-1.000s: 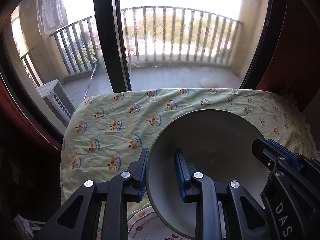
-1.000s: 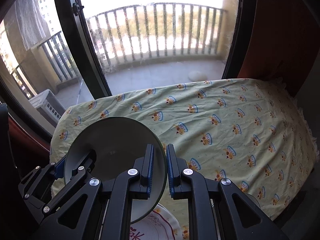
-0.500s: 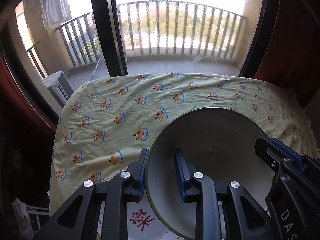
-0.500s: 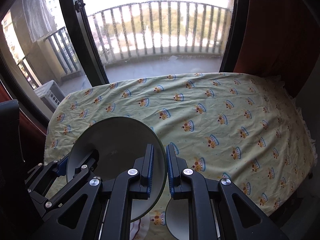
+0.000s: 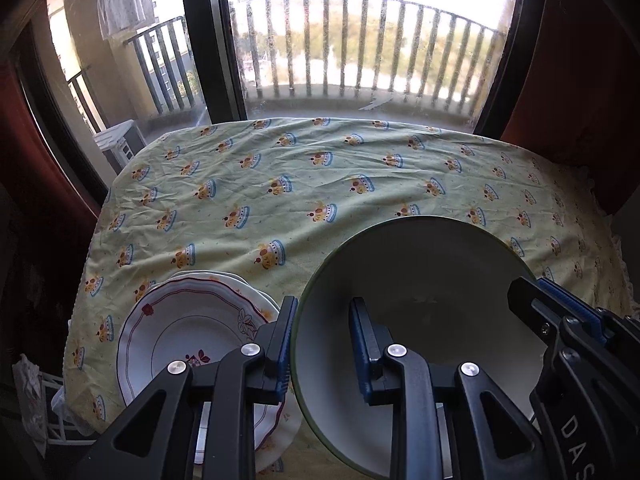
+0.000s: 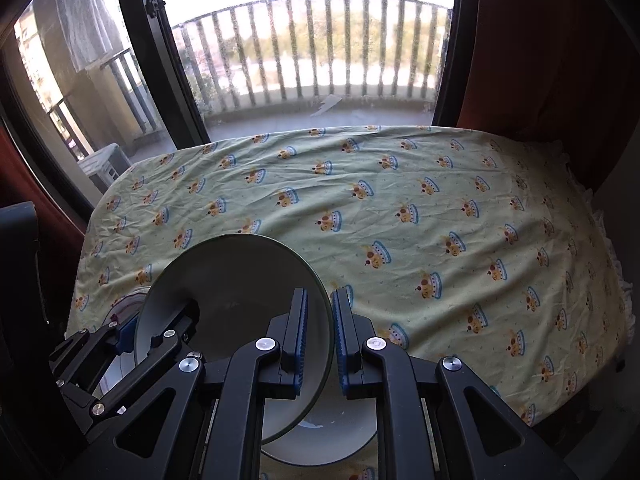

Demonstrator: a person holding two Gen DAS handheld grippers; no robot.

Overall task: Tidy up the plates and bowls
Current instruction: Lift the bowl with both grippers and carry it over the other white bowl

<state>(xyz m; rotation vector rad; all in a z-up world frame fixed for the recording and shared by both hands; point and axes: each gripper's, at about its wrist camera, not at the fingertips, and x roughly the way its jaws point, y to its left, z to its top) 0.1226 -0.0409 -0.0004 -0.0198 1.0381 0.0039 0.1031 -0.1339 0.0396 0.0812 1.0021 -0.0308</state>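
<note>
Both grippers hold one grey-green bowl [image 5: 420,292] by its rim, lifted and tilted over the near edge of the table. My left gripper [image 5: 322,344] is shut on the bowl's left rim. My right gripper [image 6: 319,336] is shut on the bowl [image 6: 236,276] at its right rim. In the left wrist view a stack of white plates with red floral trim [image 5: 188,328] lies under and left of the bowl. In the right wrist view a white bowl [image 6: 332,436] sits on the cloth below the held bowl, partly hidden by the fingers.
The table wears a yellow-green cloth [image 6: 420,216] printed with crowns, wrinkled and bare across its far and right parts. Behind it stand a glass balcony door with a dark frame [image 5: 208,40] and a railing. A red-brown curtain [image 6: 540,60] hangs at the right.
Both grippers have drawn back toward the near edge with the bowl and sunk a little. The plate stack and the white bowl have come into view beneath.
</note>
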